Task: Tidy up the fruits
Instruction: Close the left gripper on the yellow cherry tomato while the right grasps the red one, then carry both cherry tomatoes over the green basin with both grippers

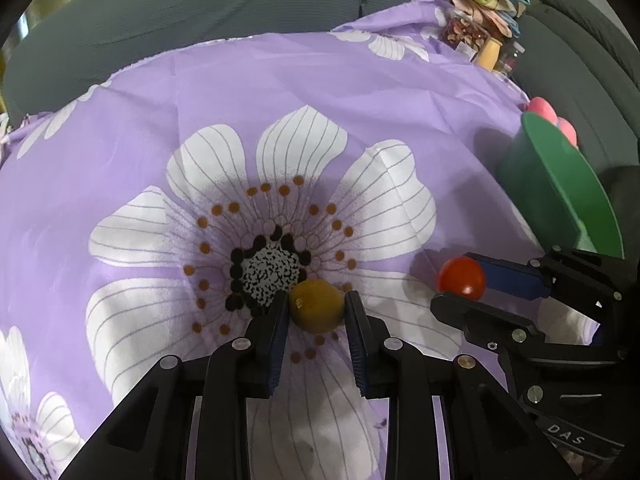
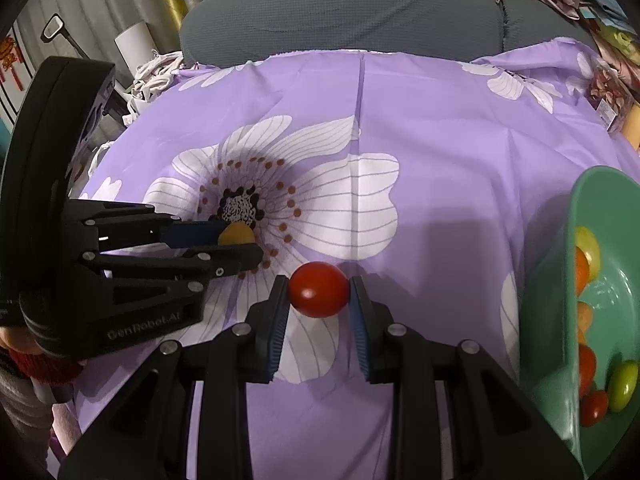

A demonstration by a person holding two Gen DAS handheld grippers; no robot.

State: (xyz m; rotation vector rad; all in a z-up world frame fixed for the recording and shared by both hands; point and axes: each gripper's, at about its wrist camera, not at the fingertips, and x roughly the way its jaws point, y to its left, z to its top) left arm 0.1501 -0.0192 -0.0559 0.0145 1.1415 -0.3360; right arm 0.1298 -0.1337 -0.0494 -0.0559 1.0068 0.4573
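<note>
My left gripper (image 1: 316, 306) is shut on a small yellow tomato (image 1: 316, 311) just above the purple flowered cloth (image 1: 280, 92), near the flower's dark centre. It also shows in the right wrist view (image 2: 240, 240) with the yellow tomato (image 2: 236, 235) between its fingers. My right gripper (image 2: 319, 290) is shut on a red tomato (image 2: 319, 289) and holds it over the cloth. In the left wrist view the right gripper (image 1: 456, 280) and its red tomato (image 1: 462, 277) are at the right. A green bowl (image 2: 552, 300) at the right holds several red, yellow and orange tomatoes.
The green bowl (image 1: 560, 184) stands at the cloth's right edge, with pink objects (image 1: 554, 118) behind it. A grey sofa back (image 2: 340, 12) runs along the far side. Clutter of bags and jars (image 1: 484, 36) lies at the far right.
</note>
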